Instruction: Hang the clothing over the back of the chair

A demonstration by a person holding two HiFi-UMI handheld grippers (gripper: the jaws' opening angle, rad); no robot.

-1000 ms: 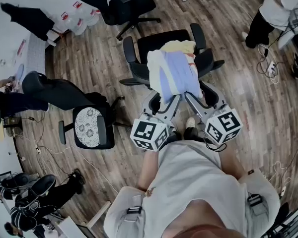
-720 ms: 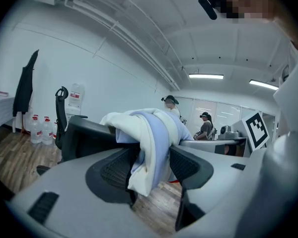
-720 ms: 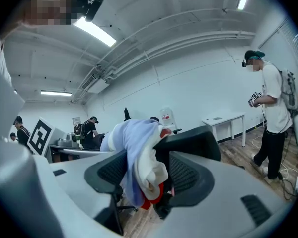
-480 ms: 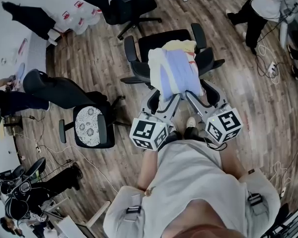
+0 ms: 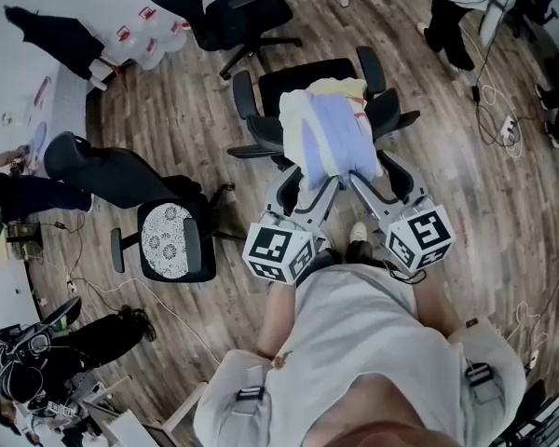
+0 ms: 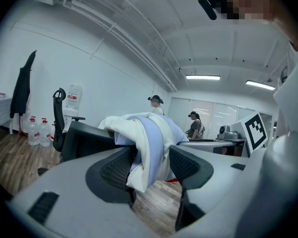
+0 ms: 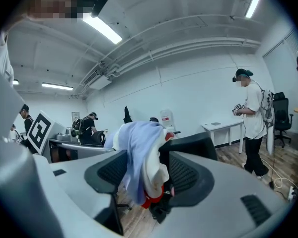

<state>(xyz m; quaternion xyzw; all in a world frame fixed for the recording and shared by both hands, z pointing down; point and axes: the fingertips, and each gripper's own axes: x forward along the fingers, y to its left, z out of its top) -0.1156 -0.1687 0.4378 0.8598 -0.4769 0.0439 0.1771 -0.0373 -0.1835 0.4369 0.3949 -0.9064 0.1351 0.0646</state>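
Note:
A white, pale blue and yellow piece of clothing lies draped over the back of a black office chair in front of me. My left gripper is at the hanging cloth's near left. Its jaws have just been opening and stand wide, with the loose cloth hanging between them. My right gripper is at the near right. Its jaws have also just been opening, and the cloth with a red bit at its bottom hangs between them. The dark chair back shows behind the fabric.
A second black chair with a white patterned seat stands to the left, a third farther back. A person stands at the top right near floor cables. Water bottles line the far wall. Wooden floor surrounds the chair.
Both grippers and the clothing stay about where they were. The person at the top right has moved farther away, and the person at the lower left has shifted.

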